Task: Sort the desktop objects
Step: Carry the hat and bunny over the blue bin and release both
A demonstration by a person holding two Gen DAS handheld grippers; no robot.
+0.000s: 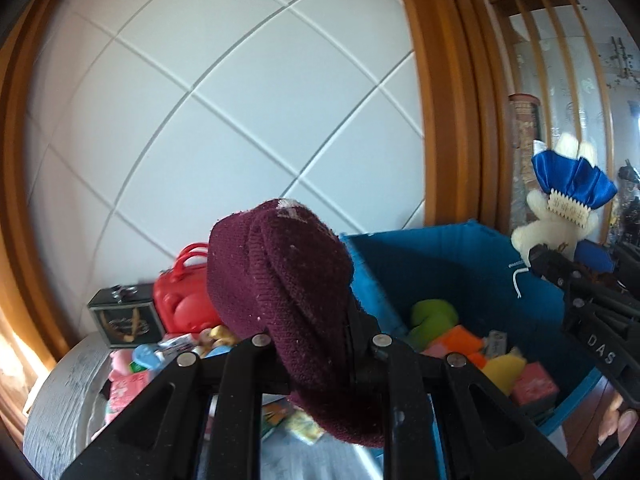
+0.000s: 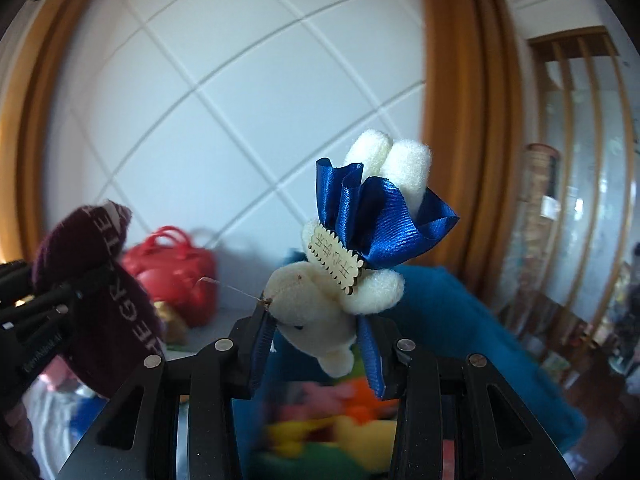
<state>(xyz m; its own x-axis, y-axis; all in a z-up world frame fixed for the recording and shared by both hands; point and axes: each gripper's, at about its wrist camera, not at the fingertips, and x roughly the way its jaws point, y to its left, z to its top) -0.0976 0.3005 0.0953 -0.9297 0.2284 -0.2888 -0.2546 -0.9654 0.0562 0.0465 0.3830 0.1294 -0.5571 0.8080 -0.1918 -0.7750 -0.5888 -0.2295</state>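
Note:
My left gripper is shut on a maroon knit hat, held up in the air in front of the white tiled wall. The hat hides the fingertips. My right gripper is shut on a small white plush toy with a blue satin ribbon and a wooden tag. In the left wrist view the plush toy and the right gripper show at the right edge, above the blue fabric bin. The hat and left gripper show at the left of the right wrist view.
The blue bin holds several soft toys and small boxes. A red handbag and a dark box stand by the wall on the grey round table, among loose small items. Wooden door frame and shelves at right.

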